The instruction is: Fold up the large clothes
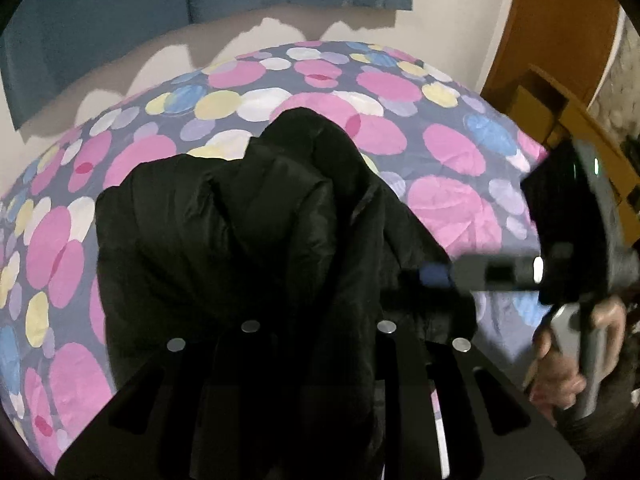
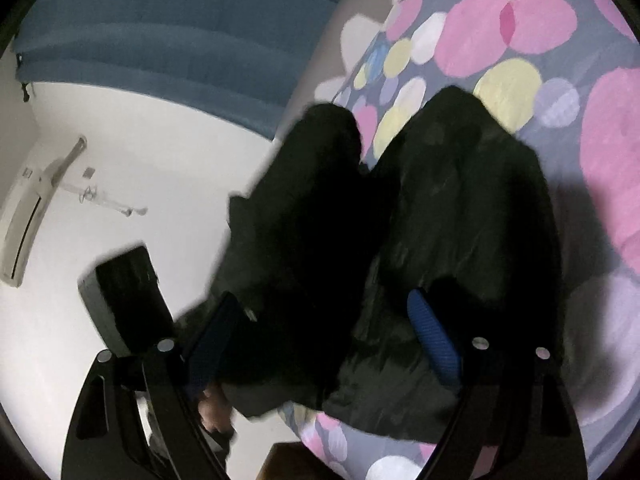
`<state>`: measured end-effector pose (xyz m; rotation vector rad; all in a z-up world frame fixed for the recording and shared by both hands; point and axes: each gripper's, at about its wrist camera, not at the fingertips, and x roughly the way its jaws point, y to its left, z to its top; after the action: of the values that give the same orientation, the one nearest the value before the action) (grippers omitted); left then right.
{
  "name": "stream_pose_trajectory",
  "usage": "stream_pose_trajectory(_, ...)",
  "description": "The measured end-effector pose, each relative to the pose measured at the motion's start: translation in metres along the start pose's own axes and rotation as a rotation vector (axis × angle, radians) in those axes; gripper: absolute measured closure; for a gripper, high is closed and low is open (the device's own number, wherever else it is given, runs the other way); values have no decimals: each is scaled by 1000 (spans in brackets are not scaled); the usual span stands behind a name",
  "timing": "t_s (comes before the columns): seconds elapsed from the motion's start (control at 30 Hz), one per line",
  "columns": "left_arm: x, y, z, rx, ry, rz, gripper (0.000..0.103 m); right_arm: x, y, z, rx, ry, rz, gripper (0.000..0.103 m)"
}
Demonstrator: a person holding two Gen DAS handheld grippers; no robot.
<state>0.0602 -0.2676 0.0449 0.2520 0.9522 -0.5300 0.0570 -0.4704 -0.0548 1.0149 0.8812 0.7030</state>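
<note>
The black puffer jacket (image 1: 240, 240) lies bunched on the dotted bedspread (image 1: 452, 152), near its front edge. The left gripper (image 1: 316, 360) is closed narrowly on the jacket's cloth. The right gripper (image 2: 328, 332) has its jaws wide, blue pads (image 2: 434, 340) either side of a jacket fold. No legible writing shows.

Home bedroom: bed (image 1: 448, 152), curtain (image 1: 120, 20).

Both wrist cameras look down, close, over the black jacket (image 1: 240, 240) (shared) on the spotted bedspread (image 1: 452, 148).
</note>
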Motion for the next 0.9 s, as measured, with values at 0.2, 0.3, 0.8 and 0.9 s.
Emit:
stream_pose_trajectory(0.2,17,-26,-12,51,-40,26,83,24,8,8,-27,93,0,17)
stream_pose_trajectory(0.3,22,-28,-15,56,-43,32,82,47,17,9,-30,126,-45,17)
stream_pose_trajectory(0.8,-10,-58,-64,181,-162,-7,40,62,-3,13,10,204,-137,72)
stream_pose_trajectory(0.9,-39,-48,-81,189,-208,-60,39,62,-3,13,8,205,-131,72)
